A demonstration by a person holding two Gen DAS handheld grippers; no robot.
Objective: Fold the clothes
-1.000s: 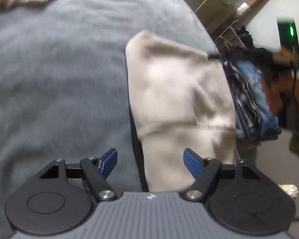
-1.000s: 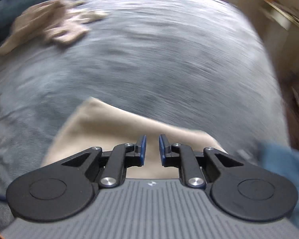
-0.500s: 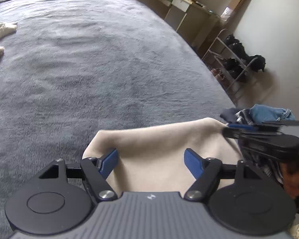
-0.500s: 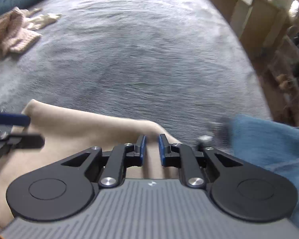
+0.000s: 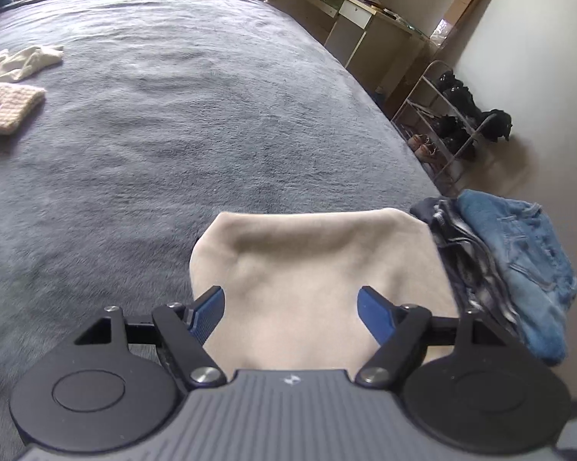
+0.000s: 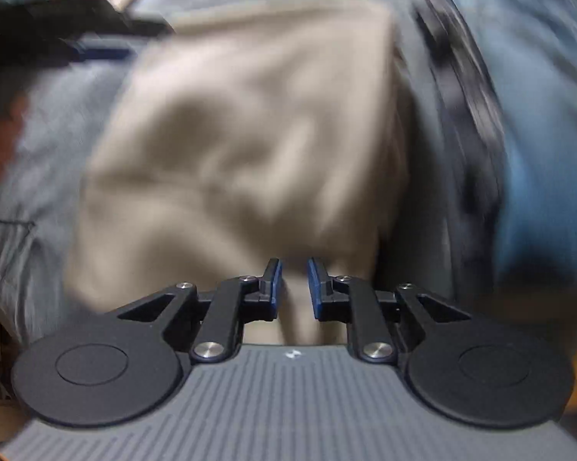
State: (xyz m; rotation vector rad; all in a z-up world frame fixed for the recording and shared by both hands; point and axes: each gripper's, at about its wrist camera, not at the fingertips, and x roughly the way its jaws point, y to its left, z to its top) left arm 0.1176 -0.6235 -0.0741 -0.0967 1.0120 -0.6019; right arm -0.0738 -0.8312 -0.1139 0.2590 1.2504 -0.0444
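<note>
Pinching beige cloth [image 6: 242, 146] w/ right gripper [image 6: 293, 284]; left gripper [image 5: 290, 307] wide, empty. Fold may flop onto jeans [image 5: 519, 253] at 3 o'clock.

My right wrist view is smeared: the beige garment [image 6: 242, 146] blurs, and its near edge hides behind my right gripper [image 6: 293, 284], perhaps pinched.
</note>
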